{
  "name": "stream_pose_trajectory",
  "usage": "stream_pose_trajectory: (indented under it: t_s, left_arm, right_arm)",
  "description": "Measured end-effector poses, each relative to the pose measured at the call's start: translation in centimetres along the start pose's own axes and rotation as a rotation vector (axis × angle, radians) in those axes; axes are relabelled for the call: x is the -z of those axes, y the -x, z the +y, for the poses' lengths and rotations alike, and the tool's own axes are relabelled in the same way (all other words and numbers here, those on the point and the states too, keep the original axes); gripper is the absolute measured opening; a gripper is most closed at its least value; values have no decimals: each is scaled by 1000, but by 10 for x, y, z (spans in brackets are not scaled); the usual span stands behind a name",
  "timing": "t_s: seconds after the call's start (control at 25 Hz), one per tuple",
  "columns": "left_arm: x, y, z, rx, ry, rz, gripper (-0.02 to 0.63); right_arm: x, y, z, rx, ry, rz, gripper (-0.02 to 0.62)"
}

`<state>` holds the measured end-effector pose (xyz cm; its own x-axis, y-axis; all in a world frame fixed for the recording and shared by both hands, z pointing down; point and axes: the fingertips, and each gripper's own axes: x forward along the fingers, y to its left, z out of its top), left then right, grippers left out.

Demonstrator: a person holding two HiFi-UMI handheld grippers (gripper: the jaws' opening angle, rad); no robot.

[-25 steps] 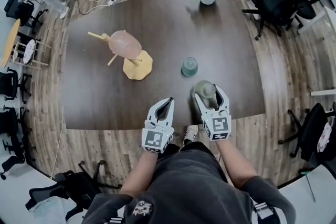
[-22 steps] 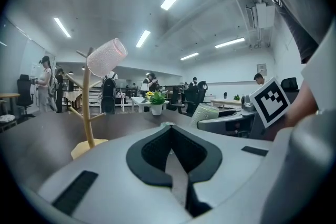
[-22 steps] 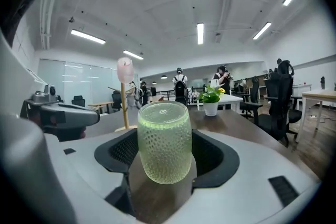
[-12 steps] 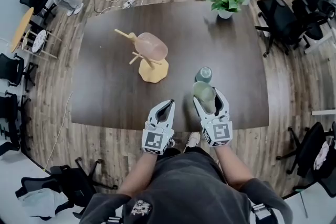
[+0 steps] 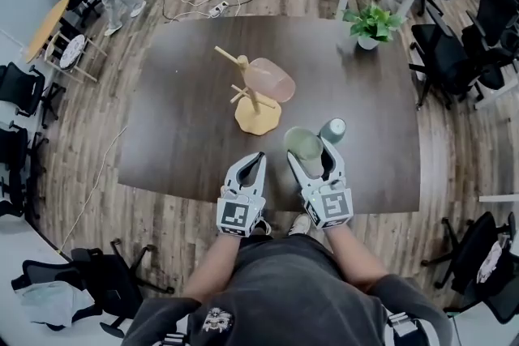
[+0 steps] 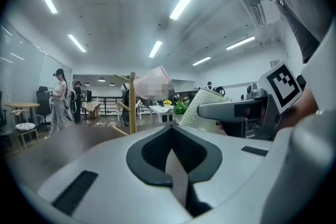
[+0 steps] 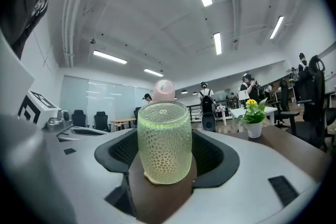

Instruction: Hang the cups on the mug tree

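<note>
1. As you stand at the near edge of the bench, your right claw is clamped on the green dimpled cup, with one jaw against each side of it.
2. In the head view that cup is over the near part of the bench, close to its front edge. You cannot tell from any view whether it rests on the bench top or hangs just above it.
3. Your left claw is narrow, its jaws drawn together to a thin slit with nothing between them. It hovers just left of the right claw, over the same front edge.
4. The mug tree stands upright on its pale flat base near the middle of the bench, beyond both claws and apart from them.
5. A pink cup hangs on the right side of the tree, tilted, with its body pointing to the right and away from you.
6. A bare peg sticks out from the tree to the upper left.
7. A teal cup stands on the bench just beside the right claw's outer jaw, to the right of the tree's base.
8. A potted plant sits at the far right corner of the bench, well apart from the cups.
</note>
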<state>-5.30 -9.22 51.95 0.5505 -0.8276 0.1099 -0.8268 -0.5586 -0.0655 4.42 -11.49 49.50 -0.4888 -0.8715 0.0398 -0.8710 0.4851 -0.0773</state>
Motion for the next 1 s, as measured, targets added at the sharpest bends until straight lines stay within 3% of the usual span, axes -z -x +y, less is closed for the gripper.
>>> stream_pose_trajectory:
  t_s: [0.48,0.84,1.0]
  left_arm:
    - [-2,28,67,-71,-14,-8,8]
    - [-5,36,120,-117,4,-35,8]
    - [-12,37,138,-145,22,-46,8]
  right_arm:
    - [-21,-53,59,-96,72,-52,331]
    - [-47,-90,94,-109,155,-107,331]
    - [-53,-103,103,-95,192,-86,331]
